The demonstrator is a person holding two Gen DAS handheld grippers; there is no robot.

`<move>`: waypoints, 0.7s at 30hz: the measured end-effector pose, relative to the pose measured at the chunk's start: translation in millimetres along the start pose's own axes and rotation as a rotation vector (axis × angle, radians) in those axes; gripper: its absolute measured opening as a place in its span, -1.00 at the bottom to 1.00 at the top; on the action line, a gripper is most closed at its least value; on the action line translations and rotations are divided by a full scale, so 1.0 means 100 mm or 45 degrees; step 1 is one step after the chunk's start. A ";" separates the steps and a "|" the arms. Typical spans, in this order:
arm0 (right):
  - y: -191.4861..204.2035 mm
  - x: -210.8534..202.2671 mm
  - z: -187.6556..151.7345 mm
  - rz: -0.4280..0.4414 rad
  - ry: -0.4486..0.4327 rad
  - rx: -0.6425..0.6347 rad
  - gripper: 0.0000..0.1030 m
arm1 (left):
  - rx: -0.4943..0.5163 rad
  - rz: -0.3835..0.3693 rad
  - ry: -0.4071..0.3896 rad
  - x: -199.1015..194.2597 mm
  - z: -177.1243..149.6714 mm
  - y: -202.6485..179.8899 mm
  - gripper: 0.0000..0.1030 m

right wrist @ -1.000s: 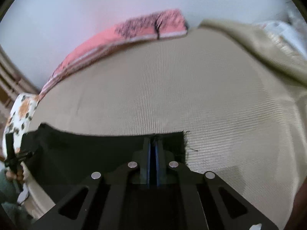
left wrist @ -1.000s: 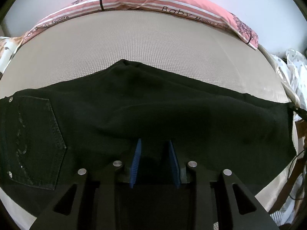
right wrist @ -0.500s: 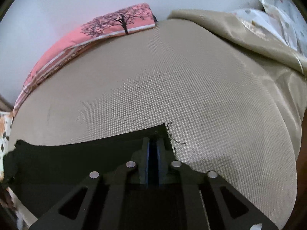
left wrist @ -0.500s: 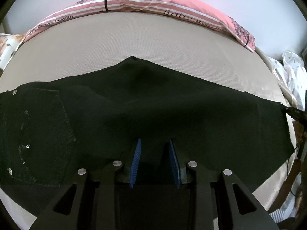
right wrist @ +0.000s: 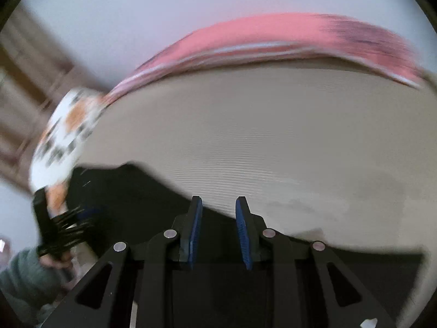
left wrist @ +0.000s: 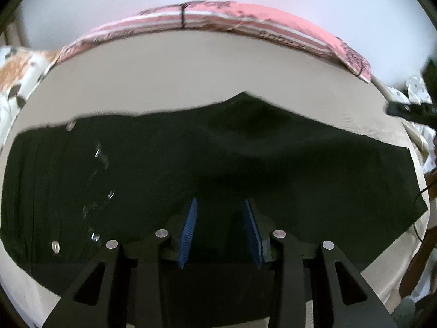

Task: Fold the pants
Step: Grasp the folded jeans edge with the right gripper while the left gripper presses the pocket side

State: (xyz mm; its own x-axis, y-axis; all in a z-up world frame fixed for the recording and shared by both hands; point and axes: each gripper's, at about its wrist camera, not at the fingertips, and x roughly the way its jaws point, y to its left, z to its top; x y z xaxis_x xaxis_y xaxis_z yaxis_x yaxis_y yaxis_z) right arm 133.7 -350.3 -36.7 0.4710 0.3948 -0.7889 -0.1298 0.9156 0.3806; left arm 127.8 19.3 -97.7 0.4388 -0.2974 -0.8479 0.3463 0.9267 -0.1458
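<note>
Both claws are opening with their blue pads apart. Left claw (left wrist: 220,205) hangs over the black pants (left wrist: 191,164), dark cloth showing in the gap, the pads not pressing it. Right claw (right wrist: 218,201) stands at the pants' (right wrist: 131,191) far edge with nothing pinched. Those pants lie flat across the near side of the bed (left wrist: 191,76), their far edge peaked at the middle, the cut end near the bed's right edge. Beyond them the beige bed lies bare up to the pink pillow (left wrist: 245,19) against the wall.
</note>
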 end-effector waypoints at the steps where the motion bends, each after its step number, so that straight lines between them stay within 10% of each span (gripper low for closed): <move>1: 0.21 0.21 0.08 0.061 0.041 -0.049 -0.52 | -0.019 -0.017 0.019 0.01 -0.04 0.05 -0.28; 12: 1.50 1.73 0.51 0.271 0.429 -0.388 -0.30 | -0.075 -0.183 0.007 -0.08 -0.32 0.28 -0.28; 14: 1.54 1.80 0.53 0.293 0.434 -0.405 -0.81 | -0.066 -0.188 0.002 -0.08 -0.34 0.29 -0.28; 21: 1.51 1.70 0.66 0.260 0.287 -0.384 -0.90 | -0.097 -0.223 -0.031 -0.06 -0.40 0.35 -0.28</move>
State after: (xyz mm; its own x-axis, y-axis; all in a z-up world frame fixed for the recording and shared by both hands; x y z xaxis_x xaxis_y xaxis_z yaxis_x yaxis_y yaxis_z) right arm 251.9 -149.7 -81.4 0.2113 0.5467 -0.8102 -0.4656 0.7851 0.4084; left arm 104.3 62.4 -117.5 0.3974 -0.4605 -0.7937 0.3556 0.8747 -0.3294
